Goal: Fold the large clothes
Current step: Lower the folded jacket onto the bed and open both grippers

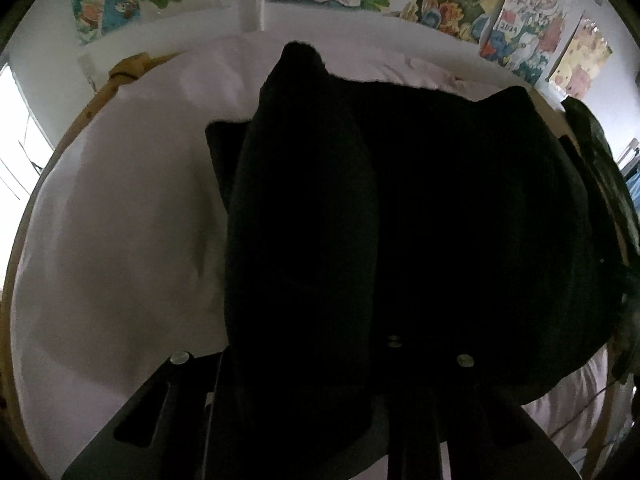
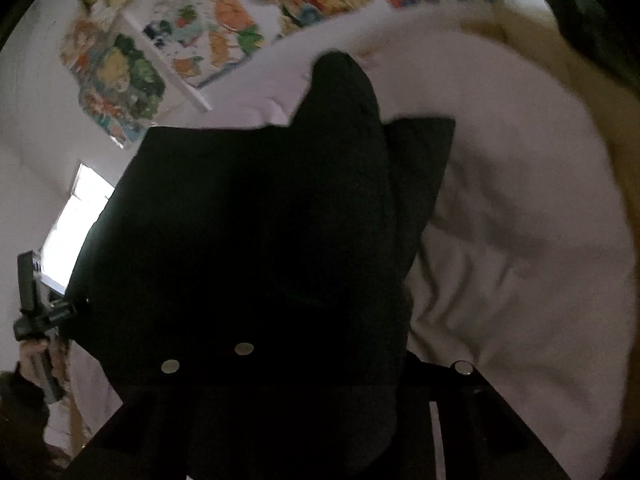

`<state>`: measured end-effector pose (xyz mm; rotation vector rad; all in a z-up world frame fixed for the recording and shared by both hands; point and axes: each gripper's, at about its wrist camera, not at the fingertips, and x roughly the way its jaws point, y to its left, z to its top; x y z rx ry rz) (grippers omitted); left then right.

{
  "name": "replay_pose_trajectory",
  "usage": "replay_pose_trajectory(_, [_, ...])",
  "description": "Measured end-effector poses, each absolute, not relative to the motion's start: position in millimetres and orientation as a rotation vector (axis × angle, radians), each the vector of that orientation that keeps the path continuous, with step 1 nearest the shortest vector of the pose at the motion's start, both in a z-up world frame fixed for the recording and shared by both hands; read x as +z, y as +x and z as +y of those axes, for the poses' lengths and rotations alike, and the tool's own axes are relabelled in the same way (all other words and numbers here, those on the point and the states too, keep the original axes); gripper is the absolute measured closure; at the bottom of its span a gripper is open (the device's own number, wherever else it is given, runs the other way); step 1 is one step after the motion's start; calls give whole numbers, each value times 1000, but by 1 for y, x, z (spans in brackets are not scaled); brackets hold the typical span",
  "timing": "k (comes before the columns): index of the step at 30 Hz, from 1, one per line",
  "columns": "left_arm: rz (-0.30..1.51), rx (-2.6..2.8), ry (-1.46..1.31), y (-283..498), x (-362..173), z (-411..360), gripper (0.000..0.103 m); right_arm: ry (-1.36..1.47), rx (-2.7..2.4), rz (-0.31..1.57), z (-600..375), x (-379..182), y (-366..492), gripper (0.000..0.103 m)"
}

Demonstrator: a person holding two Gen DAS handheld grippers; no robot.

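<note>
A large black garment fills the middle of the left wrist view and hangs over a pale bed sheet. My left gripper is shut on a bunched fold of it. Only its left finger shows; cloth covers the other. In the right wrist view the same black garment stretches to the left. My right gripper is shut on a raised bunch of it, with the right finger showing beside the cloth. At the far left a hand holds the left gripper's body at the garment's edge.
A wooden bed frame runs round the sheet's edge. Colourful posters hang on the white wall behind. A bright window is at the left. Another dark garment lies at the bed's right edge. The sheet is rumpled.
</note>
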<state>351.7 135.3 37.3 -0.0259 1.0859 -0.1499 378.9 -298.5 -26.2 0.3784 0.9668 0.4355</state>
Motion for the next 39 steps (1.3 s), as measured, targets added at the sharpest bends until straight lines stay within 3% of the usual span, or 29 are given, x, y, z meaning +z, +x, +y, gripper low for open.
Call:
replay_pose_trajectory(13, [1040,-184,-43,222,88,121,84,338,441,875,-279,24,234,79])
replay_pose_trajectory(22, [970,-196,12,180,41,114,82,270,341,867,-266,-18,200,75])
replay_pose_trajectory(26, [931,-206,2,180,28,120,76,357,313,878,-281,-38,203,66])
replay_pose_trajectory(28, [921,-204,-18,179,24,124,67,368,286,882,-286,-44,204,59])
replay_pose_trajectory(39, [843,-105,69,163,19,122,47,264,194,838,-282,-38,194,29])
